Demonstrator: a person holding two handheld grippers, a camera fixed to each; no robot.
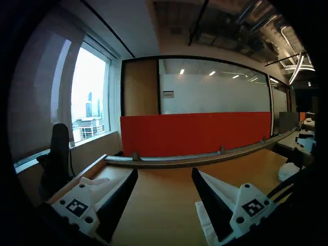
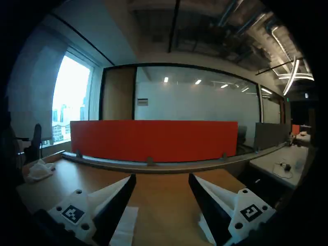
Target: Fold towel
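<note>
A white towel (image 1: pixel 202 216) lies flat on the wooden desk (image 1: pixel 164 205); in the left gripper view only its edge peeks out beside the right finger. My left gripper (image 1: pixel 164 172) hovers over the desk, open, with nothing between its fingers. In the right gripper view a strip of the same white towel (image 2: pixel 125 224) shows under the left finger, with another bit by the right finger. My right gripper (image 2: pixel 162 177) is open too and holds nothing. Most of the towel is hidden below both views.
A red divider panel (image 1: pixel 192 133) on a grey rail closes off the back of the desk. A crumpled white cloth (image 2: pixel 39 170) lies on the desk at the left, and one (image 1: pixel 289 170) at the right. A black chair (image 1: pixel 57 158) stands by the window. Another desk (image 2: pixel 283 162) is at right.
</note>
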